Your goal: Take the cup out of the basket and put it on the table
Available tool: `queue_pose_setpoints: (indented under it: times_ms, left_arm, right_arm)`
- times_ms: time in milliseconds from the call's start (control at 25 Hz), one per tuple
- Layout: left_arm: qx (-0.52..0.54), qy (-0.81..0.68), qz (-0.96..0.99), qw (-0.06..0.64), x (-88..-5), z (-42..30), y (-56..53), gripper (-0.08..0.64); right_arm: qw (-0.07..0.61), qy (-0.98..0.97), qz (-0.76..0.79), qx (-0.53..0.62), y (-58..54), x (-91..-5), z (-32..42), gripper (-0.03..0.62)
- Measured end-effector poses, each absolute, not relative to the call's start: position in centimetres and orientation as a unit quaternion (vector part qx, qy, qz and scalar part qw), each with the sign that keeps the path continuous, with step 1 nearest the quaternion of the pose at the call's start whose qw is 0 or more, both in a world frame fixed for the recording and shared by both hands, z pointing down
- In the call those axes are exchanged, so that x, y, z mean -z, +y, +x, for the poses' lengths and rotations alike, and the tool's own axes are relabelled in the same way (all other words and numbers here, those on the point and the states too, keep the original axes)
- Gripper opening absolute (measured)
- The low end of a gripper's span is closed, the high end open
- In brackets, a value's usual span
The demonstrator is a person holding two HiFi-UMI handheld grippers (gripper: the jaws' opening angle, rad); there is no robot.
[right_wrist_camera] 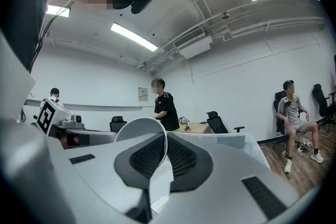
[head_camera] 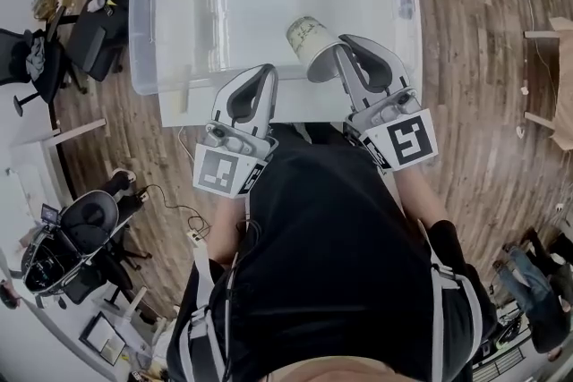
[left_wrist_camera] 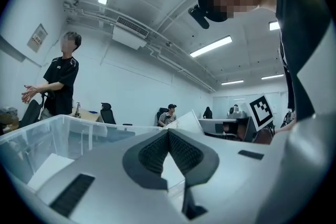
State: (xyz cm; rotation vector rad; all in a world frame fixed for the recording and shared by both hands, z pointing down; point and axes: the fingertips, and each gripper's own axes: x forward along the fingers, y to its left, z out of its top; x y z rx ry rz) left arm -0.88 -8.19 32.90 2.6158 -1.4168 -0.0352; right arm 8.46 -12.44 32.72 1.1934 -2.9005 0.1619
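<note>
The right gripper (head_camera: 347, 47) is pinching the cup (head_camera: 311, 42) by its rim. The cup is tilting away to the left, seemingly above the basket's (head_camera: 143, 31) near wall. Bare table (head_camera: 172, 108) is lying nearer the person. The left gripper (head_camera: 266, 72) is closed and empty.

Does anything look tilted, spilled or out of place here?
The white paper cup is tipped on its side, pinched at its wall by the right gripper, over the clear plastic bin. Nothing looks spilled.
</note>
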Motion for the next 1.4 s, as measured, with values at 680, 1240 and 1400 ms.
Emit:
queue_pose_setpoints:
  times_ms: [680, 1240, 1400]
  left_arm:
    - [0.024, -0.461, 0.885, 0.058, -31.7, -6.2, 4.1, 0.018]
    - [0.038, -0.421, 0.903, 0.073, -32.2, -9.9, 17.1, 0.017]
    - [0.041, -0.414, 0.906, 0.071, -32.2, -9.8, 18.8, 0.017]
  right_arm:
    - [-0.019, -0.913, 0.405, -0.04, -1.3, -30.9, 3.5, 0.031]
    - [0.006, -0.908, 0.416, -0.046, 12.9, -30.6, -0.7, 0.031]
    - [0.013, -0.91, 0.412, -0.042, 15.1, -30.6, -0.8, 0.031]
